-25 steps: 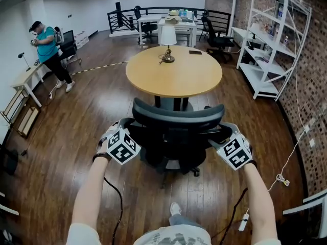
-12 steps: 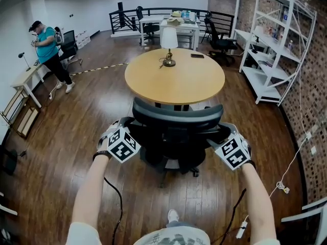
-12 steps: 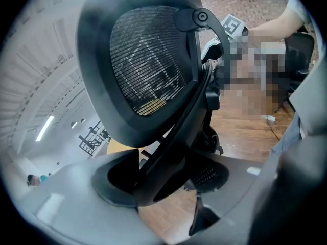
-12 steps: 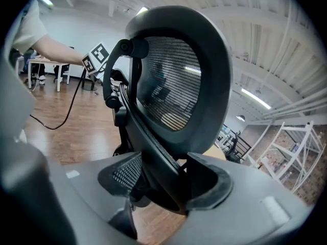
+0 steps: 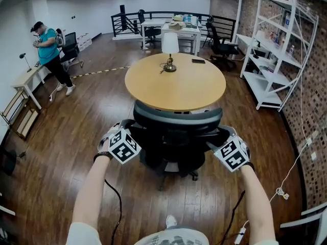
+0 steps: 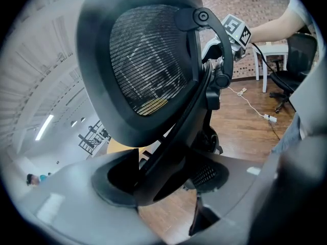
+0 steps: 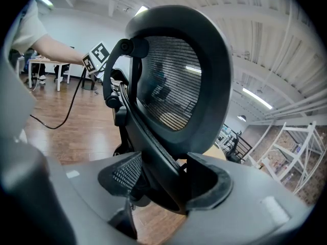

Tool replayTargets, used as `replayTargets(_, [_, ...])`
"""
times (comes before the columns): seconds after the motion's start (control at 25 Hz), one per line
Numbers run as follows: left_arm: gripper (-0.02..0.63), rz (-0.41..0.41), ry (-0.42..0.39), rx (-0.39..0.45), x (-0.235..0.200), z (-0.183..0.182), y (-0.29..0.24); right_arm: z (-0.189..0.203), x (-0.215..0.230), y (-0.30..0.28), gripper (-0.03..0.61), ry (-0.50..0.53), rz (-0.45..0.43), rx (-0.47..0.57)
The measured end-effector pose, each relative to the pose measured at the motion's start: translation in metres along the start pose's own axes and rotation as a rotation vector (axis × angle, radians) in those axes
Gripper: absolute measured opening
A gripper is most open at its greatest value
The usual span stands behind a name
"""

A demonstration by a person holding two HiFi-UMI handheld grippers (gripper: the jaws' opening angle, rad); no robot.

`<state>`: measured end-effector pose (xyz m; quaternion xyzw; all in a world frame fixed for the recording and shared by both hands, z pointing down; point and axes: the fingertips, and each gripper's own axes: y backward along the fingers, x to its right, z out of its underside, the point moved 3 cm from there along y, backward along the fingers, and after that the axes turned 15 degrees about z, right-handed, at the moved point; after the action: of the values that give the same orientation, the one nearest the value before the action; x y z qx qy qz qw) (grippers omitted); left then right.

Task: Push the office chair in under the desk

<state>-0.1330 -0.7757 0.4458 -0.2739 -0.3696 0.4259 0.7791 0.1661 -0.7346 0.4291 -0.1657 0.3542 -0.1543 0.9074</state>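
Note:
The black mesh-back office chair (image 5: 176,131) stands at the near edge of the round wooden table (image 5: 175,83), its backrest top just under the rim. My left gripper (image 5: 126,132) clasps the left side of the backrest, my right gripper (image 5: 224,137) the right side. In the left gripper view the jaws (image 6: 163,185) close round the dark back frame (image 6: 173,137). In the right gripper view the jaws (image 7: 161,185) hold the frame (image 7: 153,142) the same way. The seat and front of the chair are hidden under the table.
A table lamp (image 5: 169,47) and a dark phone (image 5: 198,61) sit on the table. A white shelf unit (image 5: 278,50) lines the brick wall at right. Cables (image 5: 280,190) lie on the floor at lower right. A person (image 5: 48,52) stands far left by a desk.
The chair has rolled forward with both grippers on it; its backrest now reaches the table's near edge, and the table looks closer.

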Motion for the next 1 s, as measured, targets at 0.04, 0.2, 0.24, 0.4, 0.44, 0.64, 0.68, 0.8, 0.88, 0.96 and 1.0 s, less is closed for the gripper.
replayTargets(0.04, [0.302,0.0,0.001,-0.002,-0.001,0.0,-0.001,0.0,0.0,-0.001,0.272,0.0,0.001,0.001])
replayTargets(0.2, [0.307,-0.006,0.003,0.005,-0.004,0.0,-0.002,-0.001,0.001,-0.005,0.273,0.006,0.0,0.005])
replayTargets(0.24, [0.307,-0.005,0.005,0.007,-0.004,0.0,-0.002,-0.001,0.002,-0.006,0.275,0.009,-0.003,0.006])
replayTargets(0.4, [0.309,-0.018,0.024,-0.003,0.001,-0.003,-0.005,0.002,0.004,-0.002,0.276,0.039,0.014,0.008])
replayTargets(0.44, [0.315,-0.031,0.033,0.001,0.003,-0.004,-0.004,0.003,0.004,0.0,0.275,0.046,0.03,0.007])
replayTargets(0.64, [0.316,-0.086,0.122,0.1,0.011,-0.004,0.02,-0.002,0.001,0.022,0.276,0.002,0.083,0.031])
replayTargets(0.68, [0.314,-0.083,0.137,0.117,0.015,-0.003,0.026,-0.003,0.001,0.027,0.275,-0.013,0.095,0.031])
replayTargets(0.8, [0.287,-0.09,0.165,0.164,0.035,-0.001,0.045,-0.006,-0.008,0.046,0.274,-0.059,0.12,0.027])
replayTargets(0.88, [0.255,-0.096,0.195,0.212,0.053,0.0,0.059,-0.007,-0.018,0.059,0.252,-0.095,0.13,0.033])
replayTargets(0.96, [0.225,-0.093,0.233,0.273,0.071,-0.002,0.073,-0.01,-0.028,0.075,0.204,-0.139,0.148,0.053])
replayTargets(1.0, [0.207,-0.096,0.252,0.301,0.08,-0.001,0.08,-0.012,-0.033,0.083,0.173,-0.162,0.158,0.067])
